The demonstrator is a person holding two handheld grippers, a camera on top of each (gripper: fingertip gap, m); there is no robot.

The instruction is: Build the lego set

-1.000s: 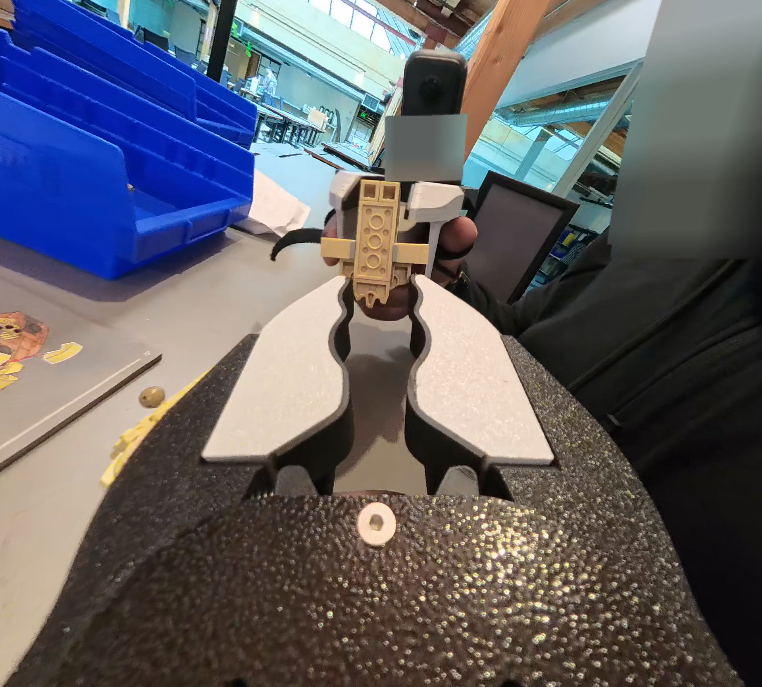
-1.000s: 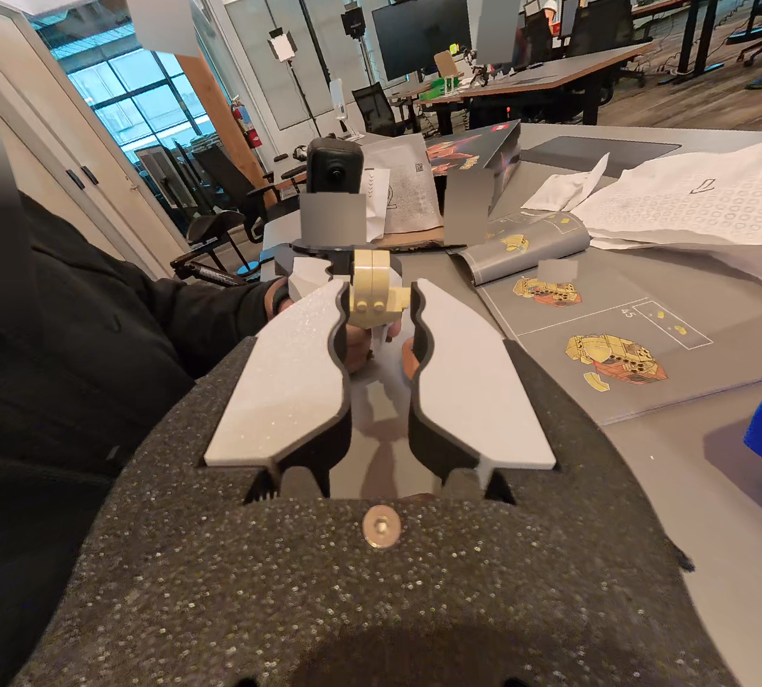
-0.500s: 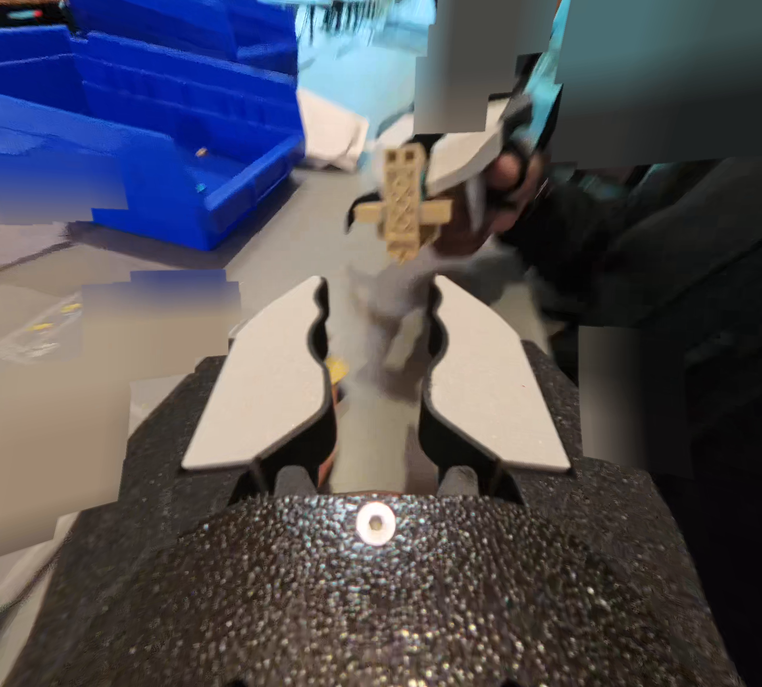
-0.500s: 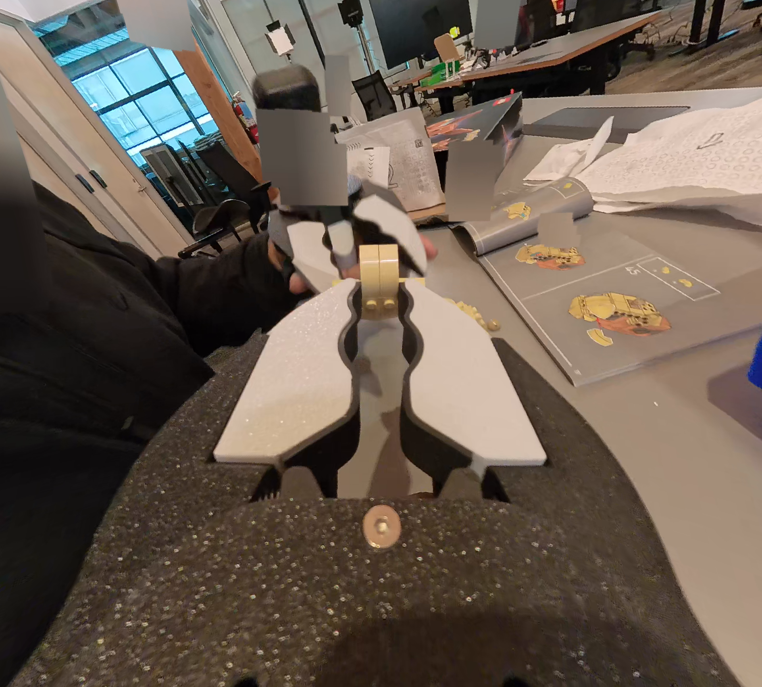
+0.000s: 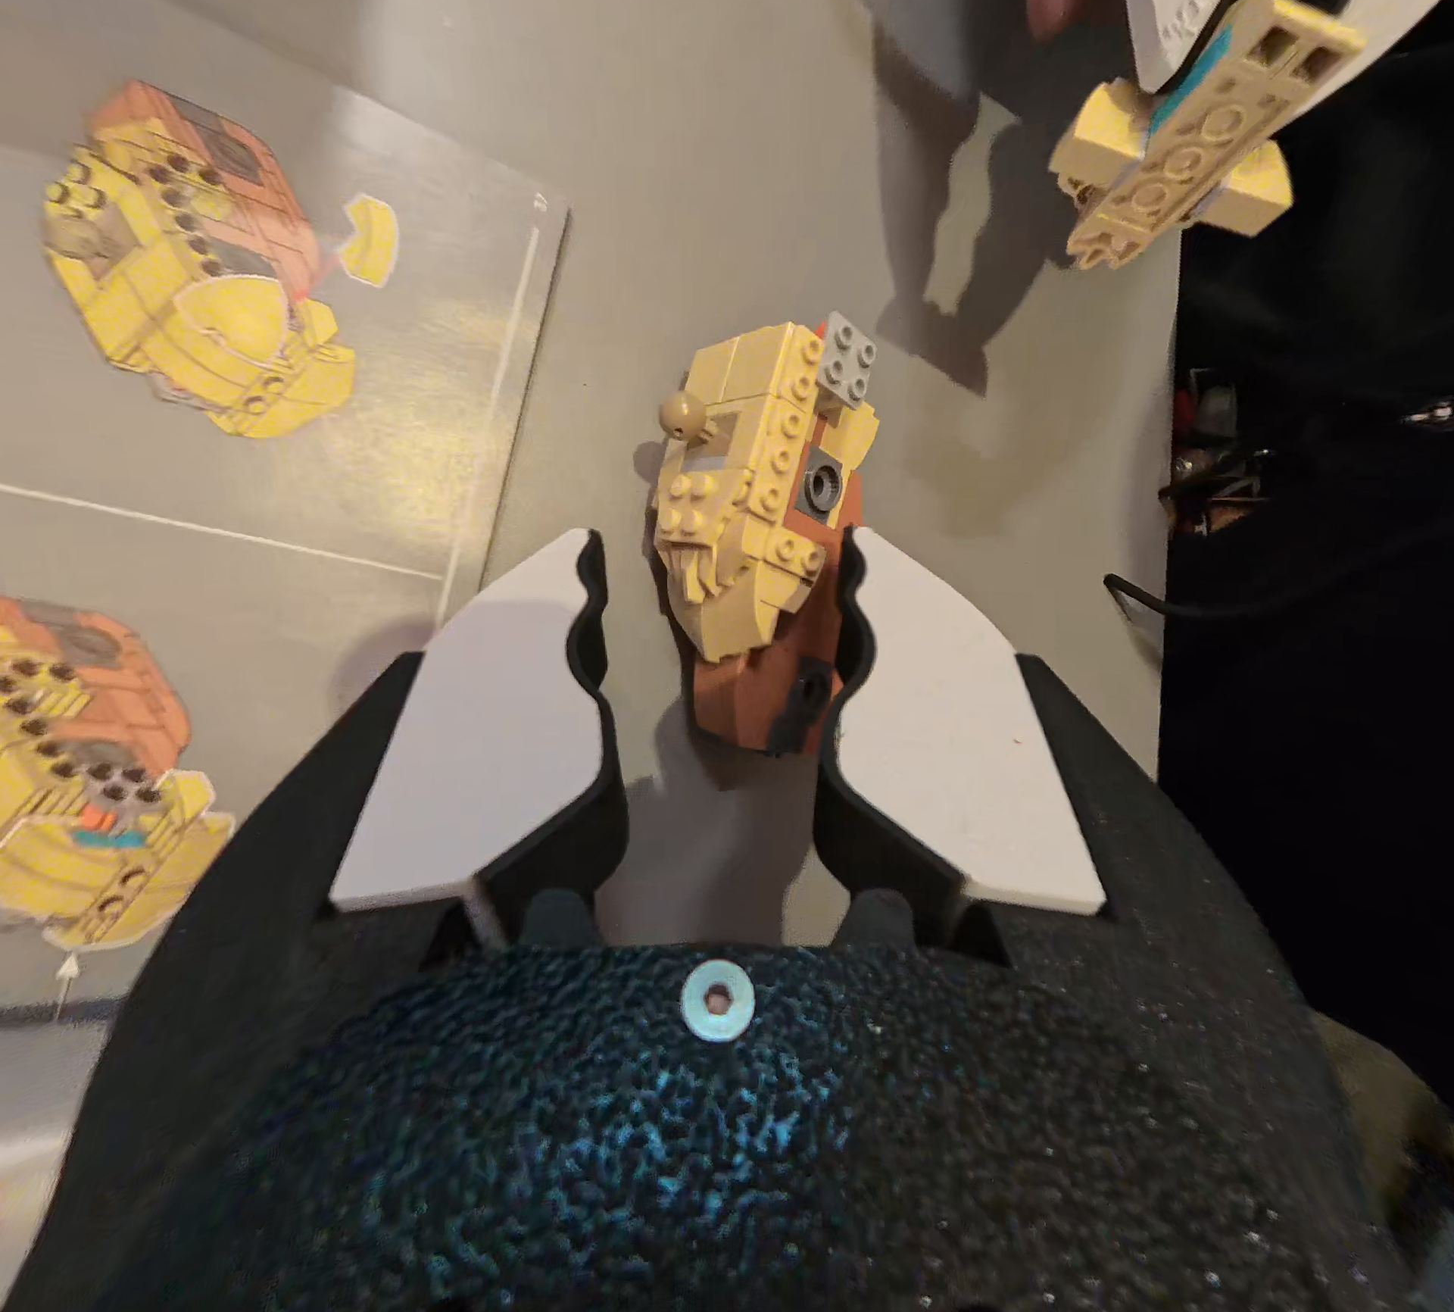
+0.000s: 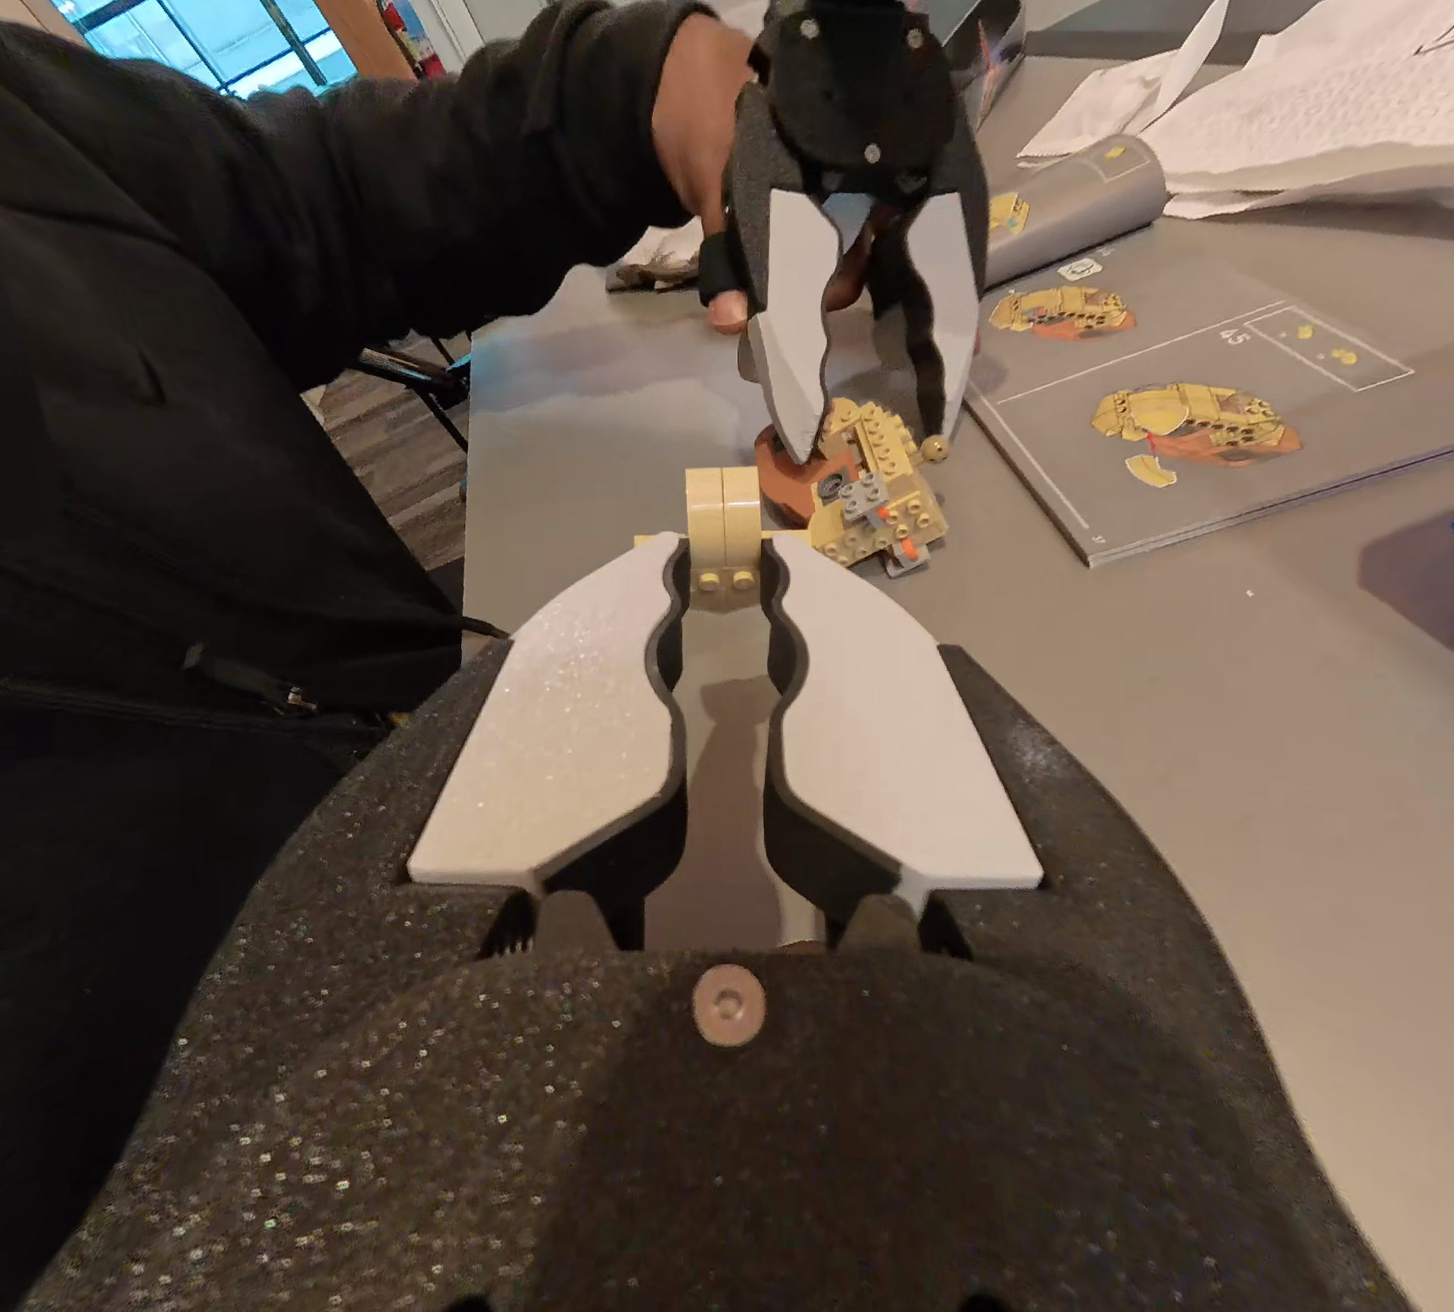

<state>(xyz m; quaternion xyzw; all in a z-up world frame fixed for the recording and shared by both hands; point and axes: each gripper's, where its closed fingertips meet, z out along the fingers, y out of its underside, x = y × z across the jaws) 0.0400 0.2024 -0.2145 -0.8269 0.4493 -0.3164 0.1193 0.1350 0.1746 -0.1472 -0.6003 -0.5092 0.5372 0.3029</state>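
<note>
**Tongs over brick model: seating the grip**

Left wrist view: left tongs [image 5: 720, 550] spread wide astride the brick model [image 5: 759, 487] lying on the counter [image 5: 708, 94]; advisable to centre them, then clench evenly.

Right wrist view: right tongs [image 6: 724, 550] clenched on a tan brick piece [image 6: 724, 515], best kept level, near the model.

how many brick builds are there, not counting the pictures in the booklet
2: a tan and brown build on the grey table between the open left gripper jaws; a small tan assembly clamped in the right gripper.

Smooth, glossy plastic bricks make up the tan model [image 5: 755, 487], resting on a matt grey table [image 5: 708, 94] beside a shiny paper booklet [image 5: 260, 361].
</note>
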